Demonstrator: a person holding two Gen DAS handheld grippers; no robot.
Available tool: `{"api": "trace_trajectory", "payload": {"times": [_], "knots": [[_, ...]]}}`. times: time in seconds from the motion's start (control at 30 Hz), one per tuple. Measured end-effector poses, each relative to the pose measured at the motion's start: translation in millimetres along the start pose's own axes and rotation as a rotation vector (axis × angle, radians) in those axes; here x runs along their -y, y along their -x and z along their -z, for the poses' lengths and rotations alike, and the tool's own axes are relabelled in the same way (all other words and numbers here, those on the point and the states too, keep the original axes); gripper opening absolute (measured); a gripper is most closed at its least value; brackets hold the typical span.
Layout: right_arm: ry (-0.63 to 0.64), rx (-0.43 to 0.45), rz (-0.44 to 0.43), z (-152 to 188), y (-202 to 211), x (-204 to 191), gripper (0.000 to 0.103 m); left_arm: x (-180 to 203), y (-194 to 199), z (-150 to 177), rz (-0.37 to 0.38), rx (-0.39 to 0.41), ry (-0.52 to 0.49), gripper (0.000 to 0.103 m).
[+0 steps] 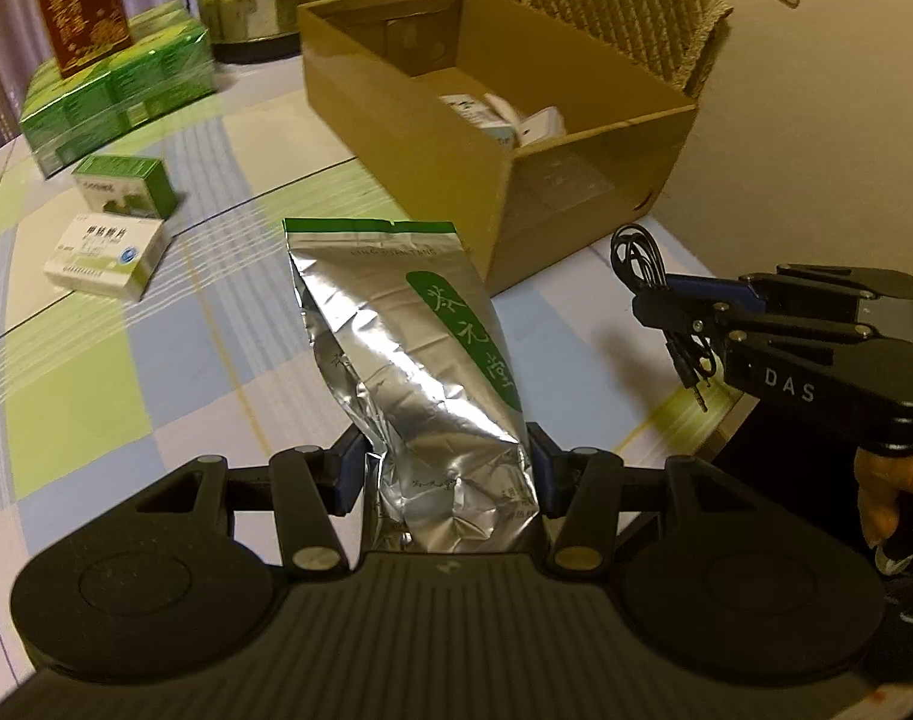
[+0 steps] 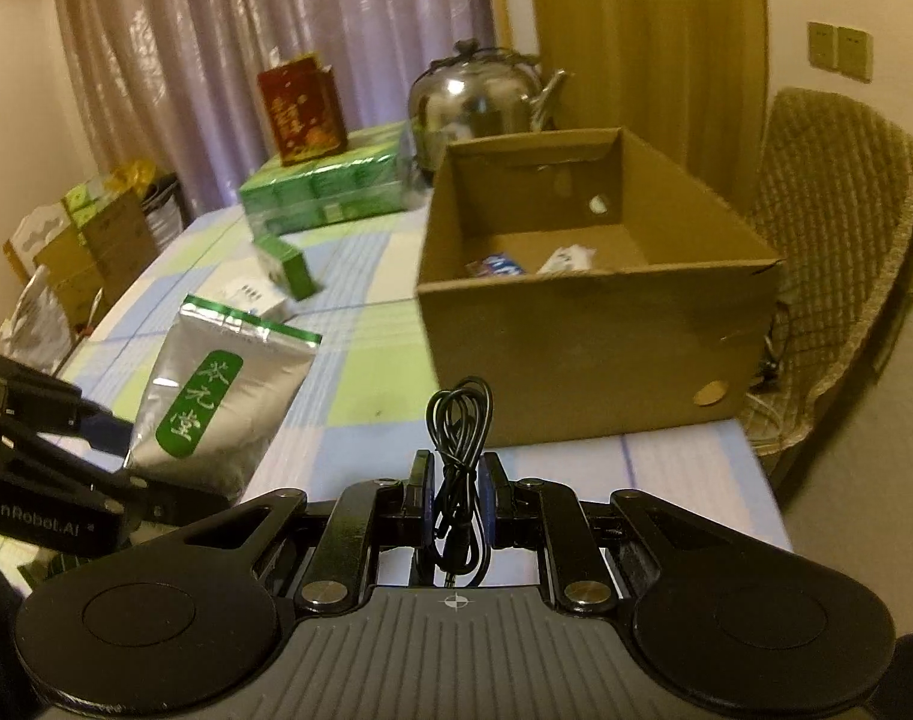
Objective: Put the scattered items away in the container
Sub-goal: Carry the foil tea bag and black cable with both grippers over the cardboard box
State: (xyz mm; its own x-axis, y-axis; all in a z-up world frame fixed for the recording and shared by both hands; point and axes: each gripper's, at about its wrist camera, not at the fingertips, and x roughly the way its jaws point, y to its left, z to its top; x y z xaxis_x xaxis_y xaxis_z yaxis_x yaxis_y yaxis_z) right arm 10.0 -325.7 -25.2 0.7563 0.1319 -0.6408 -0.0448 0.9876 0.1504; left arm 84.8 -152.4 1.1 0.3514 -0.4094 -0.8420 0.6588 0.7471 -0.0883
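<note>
Now I am carrying the cable [image 2: 460, 456] clenched in the right gripper [image 2: 456, 498] and the foil pouch [image 1: 414, 384] gripped upright in the left gripper [image 1: 444, 474], with the cardboard box [image 2: 582, 354] lying straight ahead, nearer the right.

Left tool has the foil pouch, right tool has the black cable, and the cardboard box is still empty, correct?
Not quite: the box already holds a few small packets, seen in the right wrist view. The rest stands: the left tool grips the foil pouch and the right tool grips the black cable.

Home dining room: curtains [image 2: 264, 48], kettle [image 2: 480, 96], checked tablecloth [image 1: 126, 372], cushioned chair [image 2: 840, 210].
</note>
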Motion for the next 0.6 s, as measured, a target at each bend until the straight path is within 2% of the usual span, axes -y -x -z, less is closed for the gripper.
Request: {"api": "trace_trajectory", "payload": {"times": [0.6], "knots": [[-0.037, 0.047, 0.046, -21, 17, 32, 0.012, 27, -3, -32, 0.049, 0.048, -0.011, 0.048]]}}
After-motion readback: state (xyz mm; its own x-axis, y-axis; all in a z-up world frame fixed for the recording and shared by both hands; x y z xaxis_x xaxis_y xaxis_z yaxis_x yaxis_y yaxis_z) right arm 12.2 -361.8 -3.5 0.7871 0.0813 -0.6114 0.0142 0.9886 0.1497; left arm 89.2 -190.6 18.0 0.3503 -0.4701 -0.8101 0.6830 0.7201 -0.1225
